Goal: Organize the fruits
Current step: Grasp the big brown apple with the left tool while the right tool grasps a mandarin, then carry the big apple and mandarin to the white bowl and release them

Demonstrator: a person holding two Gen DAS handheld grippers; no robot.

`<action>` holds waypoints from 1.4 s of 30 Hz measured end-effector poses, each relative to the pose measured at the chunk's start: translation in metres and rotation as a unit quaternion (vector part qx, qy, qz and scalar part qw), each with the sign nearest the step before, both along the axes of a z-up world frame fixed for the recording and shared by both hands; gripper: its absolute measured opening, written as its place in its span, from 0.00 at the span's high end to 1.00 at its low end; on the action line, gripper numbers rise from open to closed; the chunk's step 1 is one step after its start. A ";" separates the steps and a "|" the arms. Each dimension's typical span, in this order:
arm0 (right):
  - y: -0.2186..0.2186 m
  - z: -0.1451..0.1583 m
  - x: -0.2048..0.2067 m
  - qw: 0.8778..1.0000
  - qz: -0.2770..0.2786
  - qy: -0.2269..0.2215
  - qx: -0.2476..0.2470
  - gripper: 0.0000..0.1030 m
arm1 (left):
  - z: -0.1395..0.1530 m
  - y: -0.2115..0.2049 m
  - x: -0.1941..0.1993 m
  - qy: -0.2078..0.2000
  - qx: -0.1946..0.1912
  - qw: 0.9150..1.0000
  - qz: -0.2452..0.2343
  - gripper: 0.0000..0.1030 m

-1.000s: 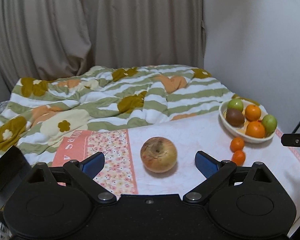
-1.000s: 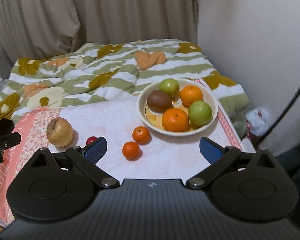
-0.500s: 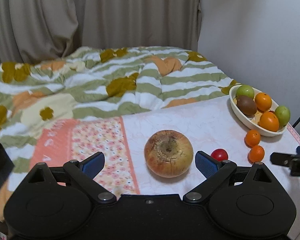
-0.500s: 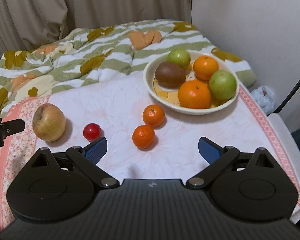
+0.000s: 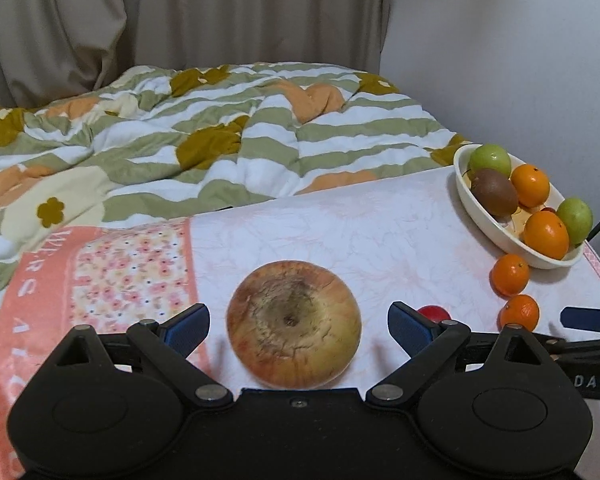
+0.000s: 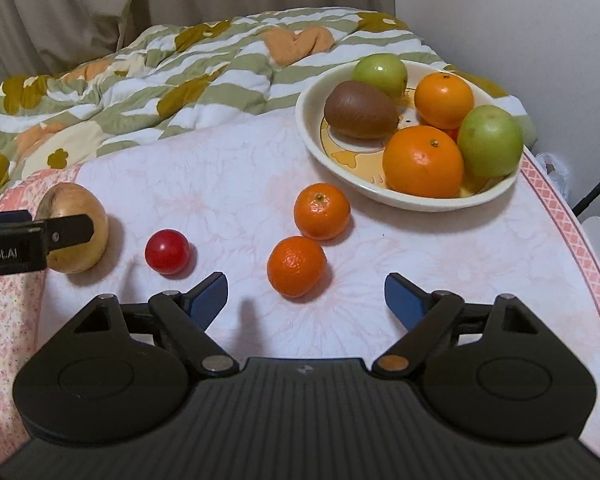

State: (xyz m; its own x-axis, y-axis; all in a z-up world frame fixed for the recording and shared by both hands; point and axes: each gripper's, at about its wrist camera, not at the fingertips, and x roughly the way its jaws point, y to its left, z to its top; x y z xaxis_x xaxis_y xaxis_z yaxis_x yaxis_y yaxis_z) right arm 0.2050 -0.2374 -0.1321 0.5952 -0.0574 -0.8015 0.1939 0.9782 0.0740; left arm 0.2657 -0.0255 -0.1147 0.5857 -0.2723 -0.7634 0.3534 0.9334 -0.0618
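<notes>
Apple between spread fingers of left hand-held gripper, untouched; right hand-held gripper released.

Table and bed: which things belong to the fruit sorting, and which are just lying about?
Job: apple, red cherry tomato, two mandarins, fruit bowl, left gripper, right gripper.
Lying about: striped quilt, curtain.
</notes>
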 end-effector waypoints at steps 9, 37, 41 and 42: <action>-0.002 -0.009 0.012 1.000 0.003 0.010 0.003 0.16 | -0.011 -0.002 0.008 0.018 0.011 1.000 0.001 0.23; 0.008 0.022 -0.007 1.000 0.009 -0.018 -0.017 0.52 | 0.020 0.018 -0.036 0.009 -0.014 1.000 0.004 0.24; 0.009 0.039 -0.024 0.999 0.008 -0.029 -0.021 0.52 | 0.035 0.020 -0.050 -0.006 -0.026 1.000 0.005 0.23; 0.009 0.044 -0.028 0.999 0.007 -0.030 -0.022 0.52 | 0.039 0.019 -0.054 -0.009 -0.030 0.999 0.004 0.23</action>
State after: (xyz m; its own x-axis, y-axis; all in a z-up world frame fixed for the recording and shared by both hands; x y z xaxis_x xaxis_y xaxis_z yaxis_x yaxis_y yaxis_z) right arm 0.1766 -0.2285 -0.0882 0.6438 -0.0824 -0.7608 0.1766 0.9833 0.0430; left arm 0.2119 -0.0062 -0.0759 0.6021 -0.3124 -0.7348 0.3470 0.9312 -0.1116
